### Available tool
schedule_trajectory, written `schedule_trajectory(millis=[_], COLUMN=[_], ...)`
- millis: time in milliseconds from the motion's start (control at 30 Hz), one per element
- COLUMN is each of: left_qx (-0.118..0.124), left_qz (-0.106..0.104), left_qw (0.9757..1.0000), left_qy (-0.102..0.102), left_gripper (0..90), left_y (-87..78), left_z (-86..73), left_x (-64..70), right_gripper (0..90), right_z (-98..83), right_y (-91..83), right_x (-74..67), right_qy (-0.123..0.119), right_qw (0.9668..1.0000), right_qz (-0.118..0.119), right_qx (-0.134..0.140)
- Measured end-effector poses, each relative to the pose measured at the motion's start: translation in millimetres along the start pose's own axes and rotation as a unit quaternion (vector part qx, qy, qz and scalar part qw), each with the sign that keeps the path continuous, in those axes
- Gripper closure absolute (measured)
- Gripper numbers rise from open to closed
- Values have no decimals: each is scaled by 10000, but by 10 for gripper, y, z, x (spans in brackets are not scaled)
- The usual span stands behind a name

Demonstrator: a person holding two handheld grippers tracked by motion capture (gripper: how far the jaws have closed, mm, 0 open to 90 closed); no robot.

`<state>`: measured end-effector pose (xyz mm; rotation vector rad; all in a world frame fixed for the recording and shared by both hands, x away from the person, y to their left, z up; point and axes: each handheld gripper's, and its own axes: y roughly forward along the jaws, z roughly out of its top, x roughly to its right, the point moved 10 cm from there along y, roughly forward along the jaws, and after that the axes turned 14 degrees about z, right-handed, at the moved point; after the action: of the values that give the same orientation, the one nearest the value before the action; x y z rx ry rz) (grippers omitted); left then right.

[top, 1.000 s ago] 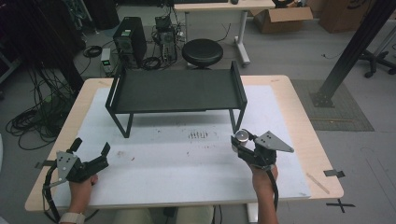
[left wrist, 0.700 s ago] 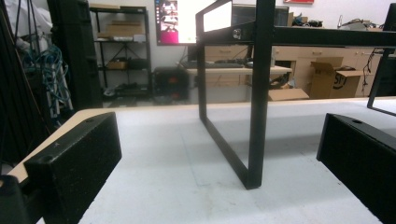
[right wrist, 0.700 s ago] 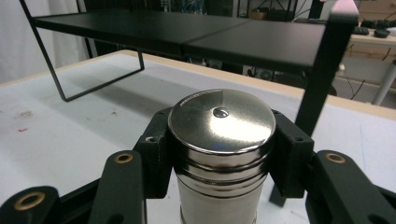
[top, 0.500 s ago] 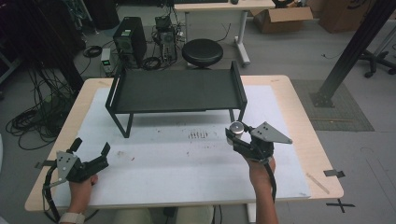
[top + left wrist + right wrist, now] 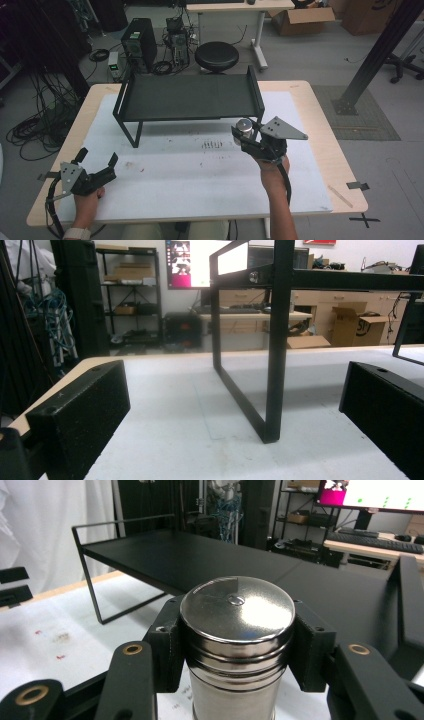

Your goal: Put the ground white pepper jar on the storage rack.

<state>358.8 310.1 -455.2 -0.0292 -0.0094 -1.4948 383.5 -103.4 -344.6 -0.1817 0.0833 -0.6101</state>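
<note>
With the right claw [image 5: 243,139] clamped on the steel canister [image 5: 244,127] at frame centre, keep it upright and clear the black shelf [image 5: 190,96] rim before lowering.

A grey floor [image 5: 310,60] runs around the wooden surface [image 5: 320,125], most of which lies under a white sheet [image 5: 200,175] marked with small dark smudges. Beyond its far edge stand a round black stool [image 5: 216,56], a black computer tower [image 5: 139,44] and a tangle of cables [image 5: 35,130] at the left. A pale desk [image 5: 235,7] stands further back, with a cardboard box [image 5: 302,19] on the floor beside it. A black slanted post [image 5: 380,50] rises from a base plate on a grey mat [image 5: 367,120] at the right. Black tape marks a cross [image 5: 367,219] on the floor. In the left gripper view, dark shelving [image 5: 127,295] and a lit screen [image 5: 187,264] stand against a pale wall
</note>
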Motion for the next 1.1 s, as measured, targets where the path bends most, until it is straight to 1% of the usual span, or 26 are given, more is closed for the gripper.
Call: schedule_trajectory(millis=[133,167,200,267,333,533,667,967,1100], left_qx=[0,0,-3,7,7,18,14,6,8], left_qz=[-1,-1,-2,-4,-3,-5,-7,-5,-7], left_qw=[10000,10000,10000,10000,10000,10000,10000,10000,10000], left_qy=[2,2,2,-6,-5,-25,0,-10,-13], left_gripper=[2,2,2,2,2,2,2,2,2], left_y=[0,0,-2,-1,-2,-1,-3,-4,-5], left_z=[0,0,0,1,1,4,3,1,2], left_x=[1,1,-1,0,-1,1,-4,-3,-4], right_gripper=[489,489,489,489,489,489,489,490,490], right_z=[127,127,189,211,294,464,573,803,879], right_y=[56,56,89,102,151,275,367,542,616], right_x=[-34,-34,-47,-54,-79,-120,-141,-169,-166], right_qy=[-55,-55,-93,-98,-129,-213,-261,-378,-419], right_qw=[9999,9999,9999,9998,9997,9991,9987,9977,9974], right_qz=[85,85,115,135,212,337,419,536,564], right_qx=[45,45,51,53,82,111,131,186,182])
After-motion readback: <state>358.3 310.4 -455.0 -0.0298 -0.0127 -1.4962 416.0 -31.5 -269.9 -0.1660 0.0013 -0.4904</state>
